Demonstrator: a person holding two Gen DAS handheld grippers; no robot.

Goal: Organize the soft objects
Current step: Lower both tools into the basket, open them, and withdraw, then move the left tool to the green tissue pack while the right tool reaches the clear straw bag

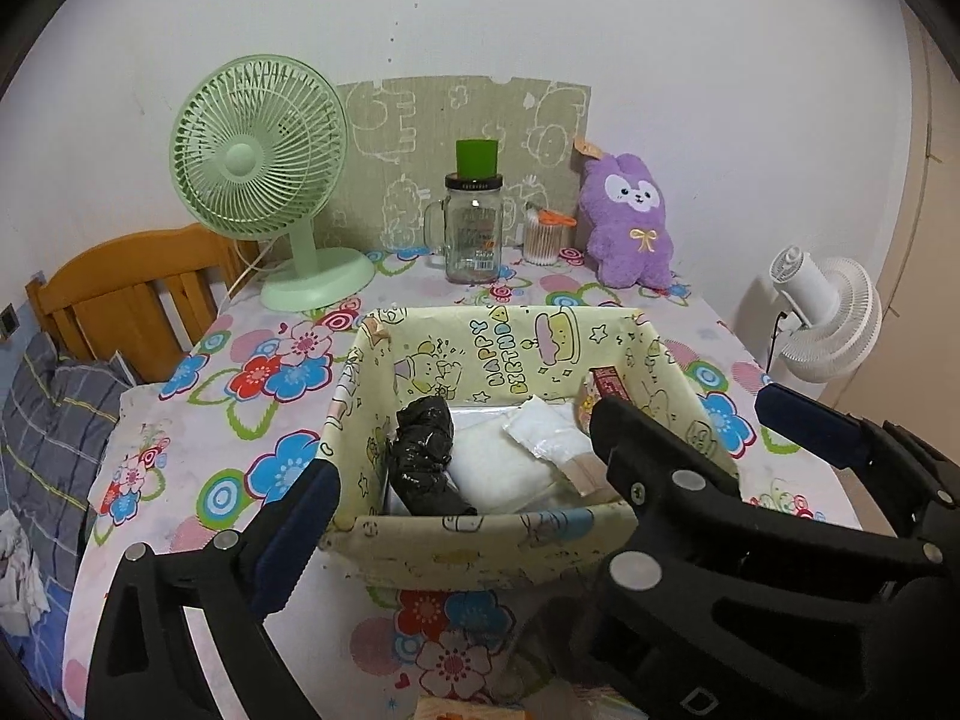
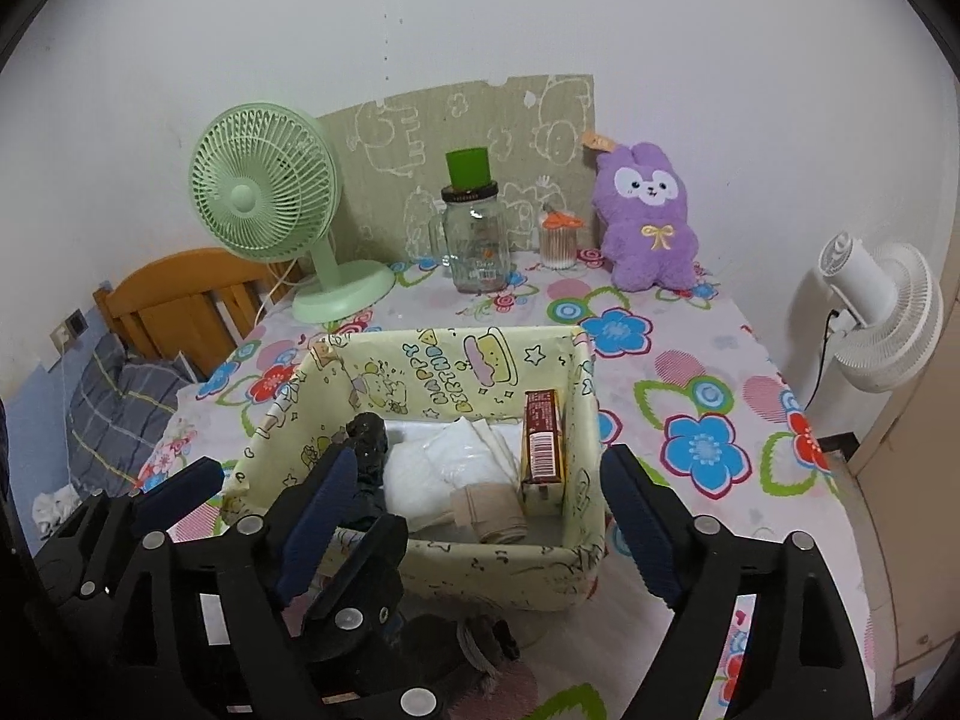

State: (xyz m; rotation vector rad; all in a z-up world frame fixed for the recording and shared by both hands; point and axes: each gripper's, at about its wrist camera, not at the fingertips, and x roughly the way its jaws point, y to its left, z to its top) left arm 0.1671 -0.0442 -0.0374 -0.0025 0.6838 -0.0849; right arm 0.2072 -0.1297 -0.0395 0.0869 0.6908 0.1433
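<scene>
A yellow cartoon-print box stands on the flowered table. Inside lie a black plastic bundle, white soft packs, a beige cloth roll and a brown carton. A purple plush rabbit sits at the back right. My left gripper is open over the box's near side. My right gripper is open around the box's near right part. Both are empty.
A green desk fan, a glass jar with green cap and a cotton swab cup stand at the back. A white fan is off the table's right edge. A wooden bed frame is left.
</scene>
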